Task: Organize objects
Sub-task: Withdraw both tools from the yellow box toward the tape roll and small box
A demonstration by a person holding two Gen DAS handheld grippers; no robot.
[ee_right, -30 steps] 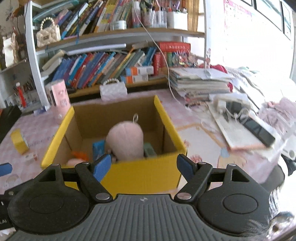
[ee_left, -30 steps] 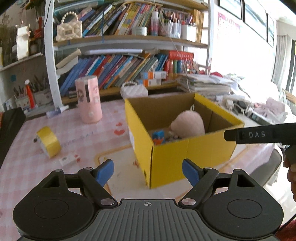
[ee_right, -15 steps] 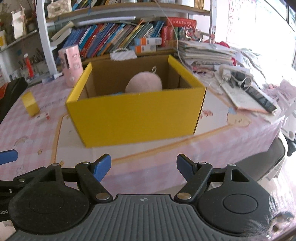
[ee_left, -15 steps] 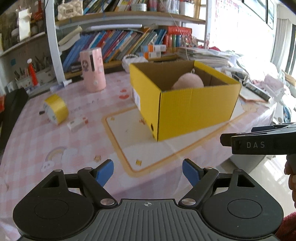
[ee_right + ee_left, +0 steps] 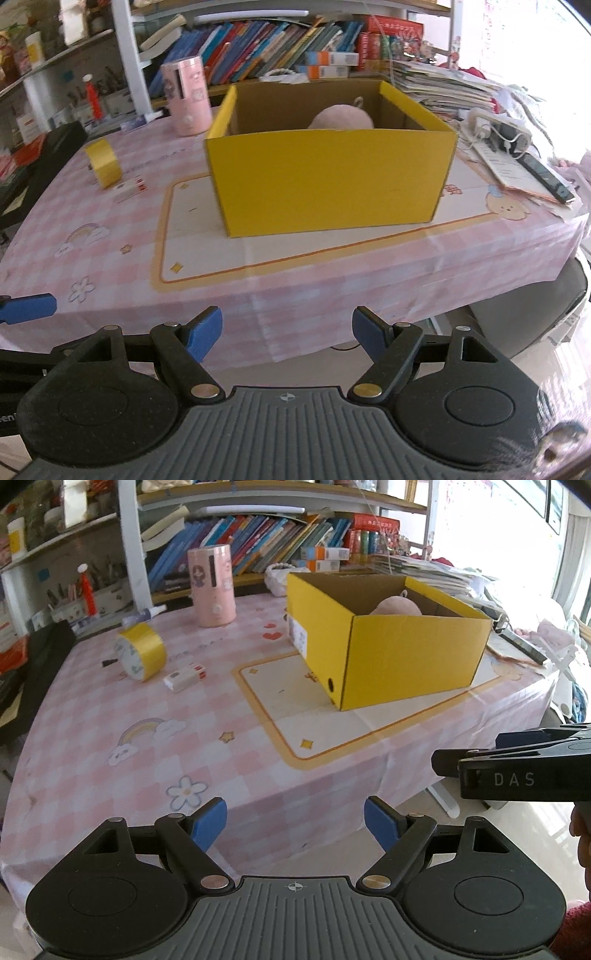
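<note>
A yellow cardboard box (image 5: 410, 657) (image 5: 328, 181) stands open on the pink checked tablecloth (image 5: 110, 720), with a pink plush toy (image 5: 397, 607) (image 5: 341, 118) inside it. A yellow tape roll (image 5: 142, 655) (image 5: 103, 162) and a small white and red packet (image 5: 184, 675) (image 5: 129, 188) lie on the table to the left. My left gripper (image 5: 295, 823) is open and empty, off the table's front edge. My right gripper (image 5: 288, 332) is open and empty, also off the front edge, facing the box.
A pink cylinder container (image 5: 212, 585) (image 5: 186, 99) stands behind the tape. Shelves of books (image 5: 240, 542) line the back. Stacked papers, a power strip (image 5: 495, 129) and a dark remote (image 5: 546, 181) lie right of the box. A black object (image 5: 33, 675) sits at the left edge.
Both grippers have pulled back and down from above the box to beyond the table's front edge. Both stay open and empty.
</note>
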